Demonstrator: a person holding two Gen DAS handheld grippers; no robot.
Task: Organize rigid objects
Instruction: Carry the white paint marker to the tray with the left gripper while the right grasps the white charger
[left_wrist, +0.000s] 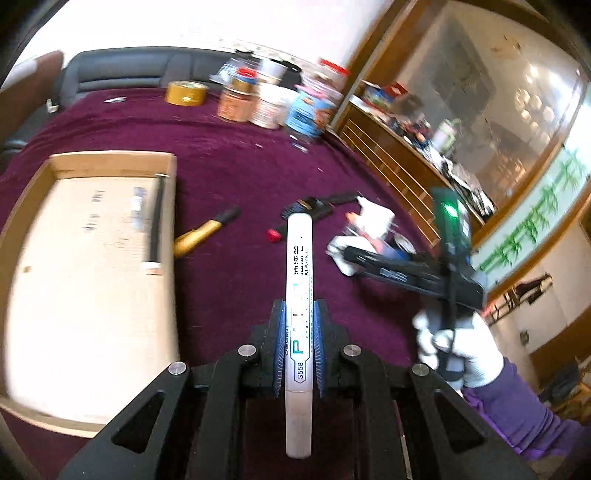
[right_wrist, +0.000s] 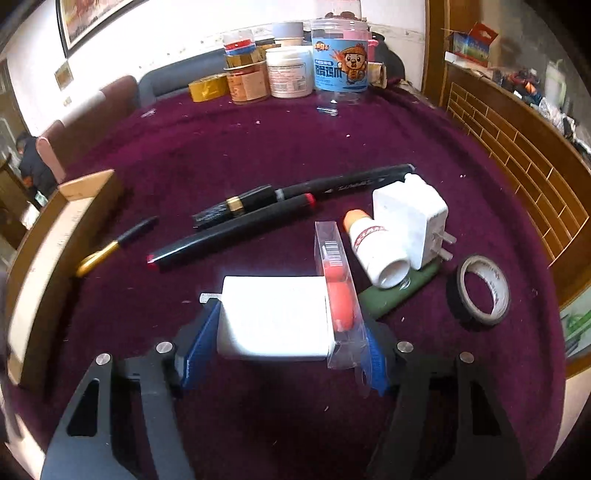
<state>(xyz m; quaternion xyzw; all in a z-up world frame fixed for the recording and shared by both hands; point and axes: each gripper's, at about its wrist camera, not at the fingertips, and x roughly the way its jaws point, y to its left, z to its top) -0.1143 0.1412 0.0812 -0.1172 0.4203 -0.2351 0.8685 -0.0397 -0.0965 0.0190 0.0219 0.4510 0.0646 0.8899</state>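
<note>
Left wrist view: left tool (left_wrist: 298, 347) clamped on a white marker (left_wrist: 299, 295), long axis running straight ahead along the fingers, held above the purple worktop (left_wrist: 240, 177). Cardboard box (left_wrist: 88, 280) lies to the left of the marker, near; one dark pen (left_wrist: 156, 221) already in it. Likely next: swing left and drop it in.

Right wrist view: right tool (right_wrist: 284, 328) closed around a white charger (right_wrist: 273, 317) together with a clear packet (right_wrist: 341, 295) pressed against its right side, low over the worktop. Box (right_wrist: 48, 251) is at far left, well apart, so the left tool is nearer.
</note>
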